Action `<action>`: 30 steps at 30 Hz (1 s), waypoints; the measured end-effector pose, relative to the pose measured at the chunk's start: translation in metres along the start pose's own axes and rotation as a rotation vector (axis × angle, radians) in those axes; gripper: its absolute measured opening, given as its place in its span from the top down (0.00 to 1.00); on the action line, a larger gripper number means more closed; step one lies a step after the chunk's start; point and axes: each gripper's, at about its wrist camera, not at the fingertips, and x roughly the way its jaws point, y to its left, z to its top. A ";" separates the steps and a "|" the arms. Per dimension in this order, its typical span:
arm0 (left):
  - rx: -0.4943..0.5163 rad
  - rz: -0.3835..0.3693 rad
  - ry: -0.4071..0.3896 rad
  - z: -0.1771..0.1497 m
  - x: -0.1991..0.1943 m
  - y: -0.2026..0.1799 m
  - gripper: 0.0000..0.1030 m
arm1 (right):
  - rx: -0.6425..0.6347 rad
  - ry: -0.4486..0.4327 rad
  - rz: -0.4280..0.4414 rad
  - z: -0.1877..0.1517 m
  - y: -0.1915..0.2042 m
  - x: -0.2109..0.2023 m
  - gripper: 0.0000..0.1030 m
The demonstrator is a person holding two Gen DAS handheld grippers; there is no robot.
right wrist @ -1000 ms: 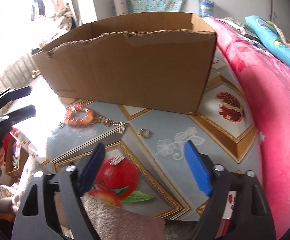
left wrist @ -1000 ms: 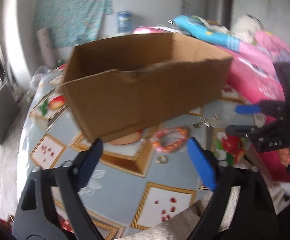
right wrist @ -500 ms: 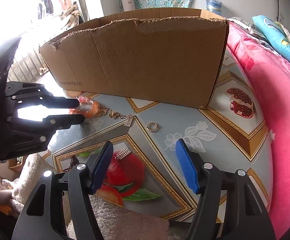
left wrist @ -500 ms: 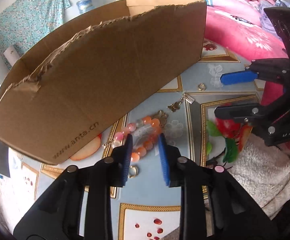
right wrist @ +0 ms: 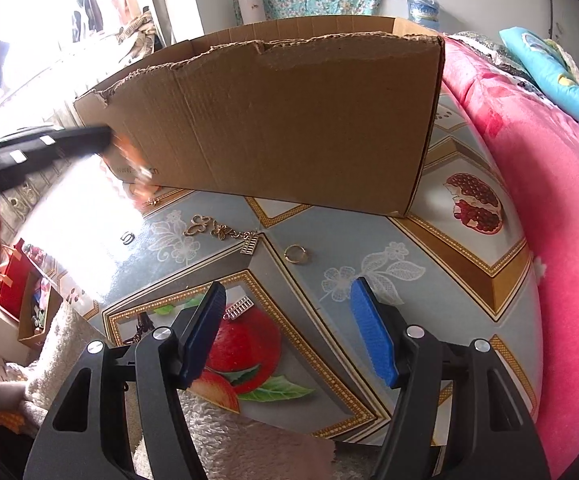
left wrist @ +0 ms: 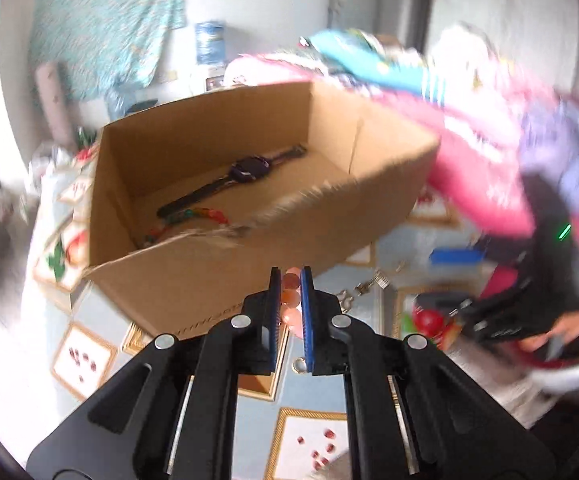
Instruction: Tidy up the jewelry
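A watch already lies in the box, the closing left claw clamps the bead bracelet, the right claw stands apart, and chain and ring remain on the desk.

Only one bit of print shows — small dark letters low on the near wall of the cardboard box, down by its left corner. In the right wrist view just the ending ".cn" can be made out; the rest is hidden. In the left wrist view the same print is blurred and upside down — unreadable.
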 end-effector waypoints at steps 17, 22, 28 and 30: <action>-0.439 0.033 -0.043 -0.067 -0.013 0.090 0.72 | 0.011 0.001 -0.024 0.002 0.009 -0.007 0.41; -0.303 -0.003 -0.089 -0.061 -0.025 0.058 0.72 | 0.000 -0.005 -0.007 -0.003 0.014 -0.012 0.53; -0.062 -0.002 0.015 -0.060 0.009 0.000 0.72 | -0.017 0.019 0.001 -0.008 0.019 -0.011 0.57; -0.042 -0.001 0.046 -0.060 0.021 -0.007 0.72 | -0.018 0.019 0.000 -0.008 0.020 -0.011 0.57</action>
